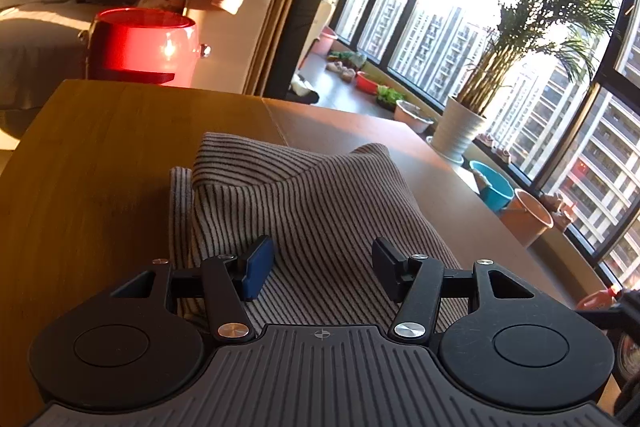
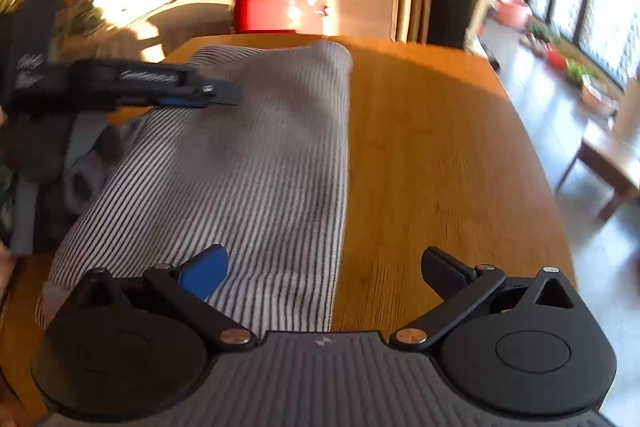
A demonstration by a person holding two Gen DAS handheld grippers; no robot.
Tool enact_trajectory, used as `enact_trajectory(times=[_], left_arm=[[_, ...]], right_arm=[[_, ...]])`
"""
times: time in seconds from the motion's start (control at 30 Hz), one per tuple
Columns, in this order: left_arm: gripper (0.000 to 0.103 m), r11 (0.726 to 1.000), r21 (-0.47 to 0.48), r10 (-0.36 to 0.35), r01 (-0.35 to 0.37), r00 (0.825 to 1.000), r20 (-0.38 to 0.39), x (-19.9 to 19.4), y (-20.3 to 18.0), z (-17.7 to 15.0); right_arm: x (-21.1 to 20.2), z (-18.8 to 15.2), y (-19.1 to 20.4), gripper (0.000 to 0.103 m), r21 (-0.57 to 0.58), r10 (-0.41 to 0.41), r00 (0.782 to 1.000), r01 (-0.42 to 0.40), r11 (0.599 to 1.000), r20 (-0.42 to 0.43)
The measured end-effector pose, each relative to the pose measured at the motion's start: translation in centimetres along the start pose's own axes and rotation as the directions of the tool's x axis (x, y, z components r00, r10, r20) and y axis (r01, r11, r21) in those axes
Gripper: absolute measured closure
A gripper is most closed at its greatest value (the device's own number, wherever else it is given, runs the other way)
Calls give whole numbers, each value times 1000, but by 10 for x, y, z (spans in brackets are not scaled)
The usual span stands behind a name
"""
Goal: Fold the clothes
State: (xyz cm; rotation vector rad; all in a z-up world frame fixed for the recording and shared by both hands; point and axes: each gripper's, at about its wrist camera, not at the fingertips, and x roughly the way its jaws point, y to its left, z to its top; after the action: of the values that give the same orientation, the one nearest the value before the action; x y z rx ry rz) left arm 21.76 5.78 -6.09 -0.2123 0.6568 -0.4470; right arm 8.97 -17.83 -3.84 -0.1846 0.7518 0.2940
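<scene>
Left wrist view: left gripper [image 1: 322, 273] hovering over the striped garment [image 1: 304, 211], jaws spread apart, nothing between them. Garment is lying bunched on the wooden tabletop [image 1: 100, 163]; red bin [image 1: 140, 45] sitting behind.

Right wrist view: right gripper [image 2: 324, 277] jaws wide apart, straddling the garment's right edge, holding nothing. View is motion-blurred.

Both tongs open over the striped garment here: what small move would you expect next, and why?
Probably lower the right tongs onto the striped garment's near right edge and close. They straddle that edge open, gripping nothing, and the left tongs also hover open above a raised hump.
</scene>
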Motion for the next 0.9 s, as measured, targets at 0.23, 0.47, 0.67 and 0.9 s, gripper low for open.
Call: enact_trajectory(times=[0.23, 0.47, 0.67, 0.9], left_arm=[[41, 996, 64, 71, -69, 997, -22, -2, -15, 1], [34, 992, 81, 104, -101, 994, -30, -4, -20, 2], [25, 988, 96, 123, -121, 992, -14, -33, -18, 4], [20, 976, 143, 162, -164, 986, 28, -78, -14, 4]], right_arm=[[-22, 1, 23, 40, -149, 90, 989, -73, 986, 115], [-19, -11, 17, 38, -162, 142, 987, -129, 978, 72], [-54, -21, 49, 12, -420, 338, 941, -296, 858, 28], [-39, -42, 95, 43, -590, 299, 954, -220, 777, 37]])
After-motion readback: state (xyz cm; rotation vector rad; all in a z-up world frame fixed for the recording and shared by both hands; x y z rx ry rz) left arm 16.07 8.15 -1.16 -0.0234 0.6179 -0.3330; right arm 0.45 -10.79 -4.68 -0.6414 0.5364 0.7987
